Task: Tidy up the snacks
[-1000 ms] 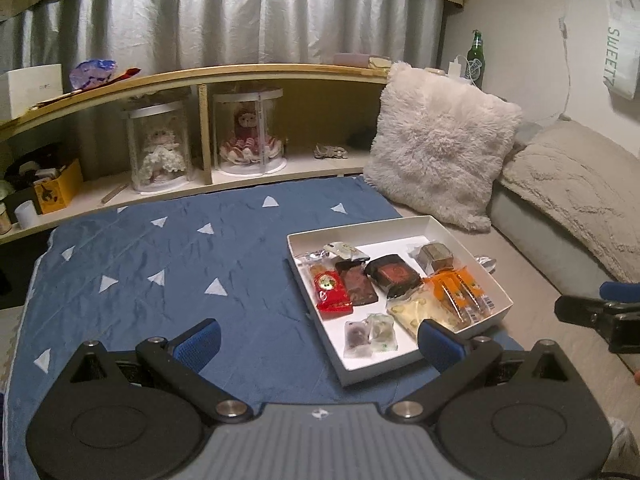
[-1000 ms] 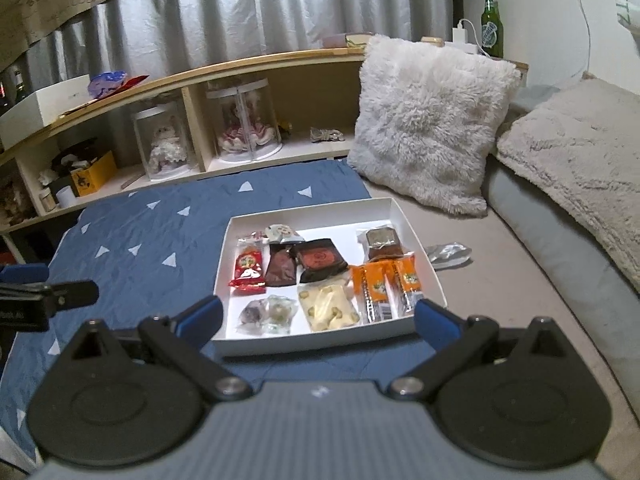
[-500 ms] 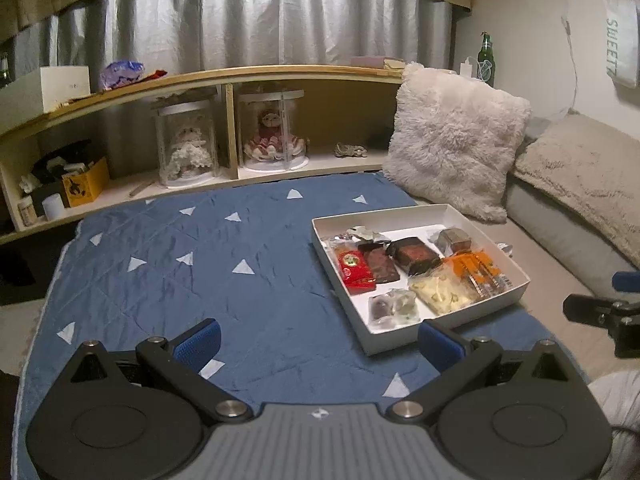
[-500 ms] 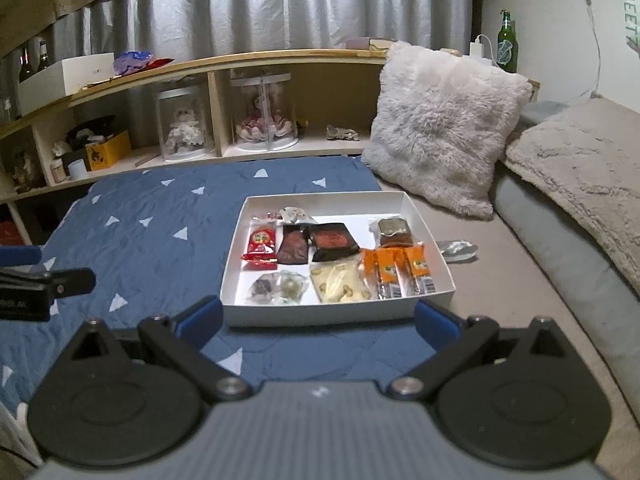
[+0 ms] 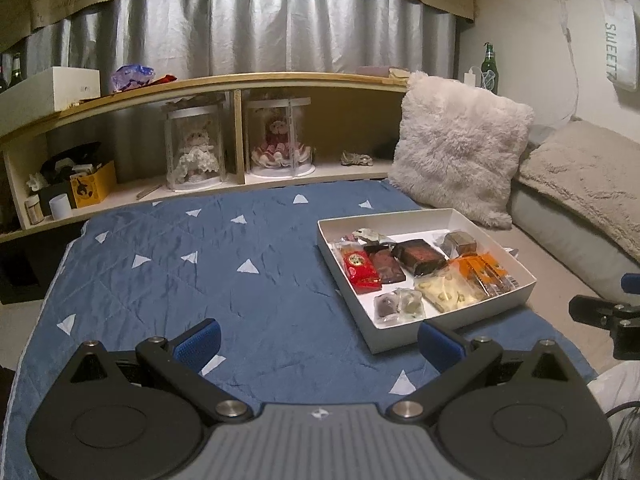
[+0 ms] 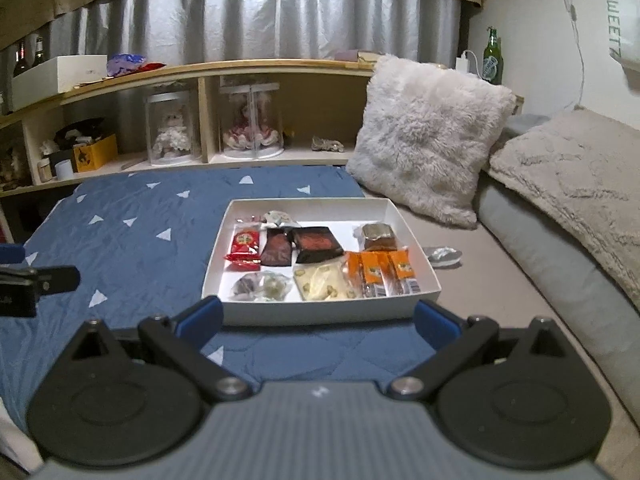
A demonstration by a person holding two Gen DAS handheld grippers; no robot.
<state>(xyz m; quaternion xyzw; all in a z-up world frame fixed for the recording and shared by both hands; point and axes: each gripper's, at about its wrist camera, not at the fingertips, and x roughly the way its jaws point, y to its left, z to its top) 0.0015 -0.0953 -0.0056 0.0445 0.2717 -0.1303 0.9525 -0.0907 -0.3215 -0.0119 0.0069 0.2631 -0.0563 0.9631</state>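
Note:
A white box [image 5: 400,219] [image 6: 320,313] sits on the blue quilt and holds several wrapped snacks: a red packet [image 6: 245,249], dark brown packets [image 6: 316,243], orange bars [image 6: 382,271], a pale yellow pack [image 6: 322,286] and clear-wrapped sweets [image 6: 262,286]. One silver-wrapped snack [image 6: 443,255] lies outside, right of the box. My left gripper [image 5: 318,340] is open and empty, low over the quilt, near-left of the box. My right gripper [image 6: 318,320] is open and empty, just in front of the box's near wall.
The blue quilt [image 5: 180,264] with white triangles covers the left half of the bed. A fluffy pillow [image 6: 428,140] and a beige cushion [image 6: 572,176] lie at the right. A wooden shelf [image 5: 240,80] with doll cases stands behind.
Both grippers have pulled back and risen, so the box looks farther away and smaller. Both stay open. The snacks have not moved.

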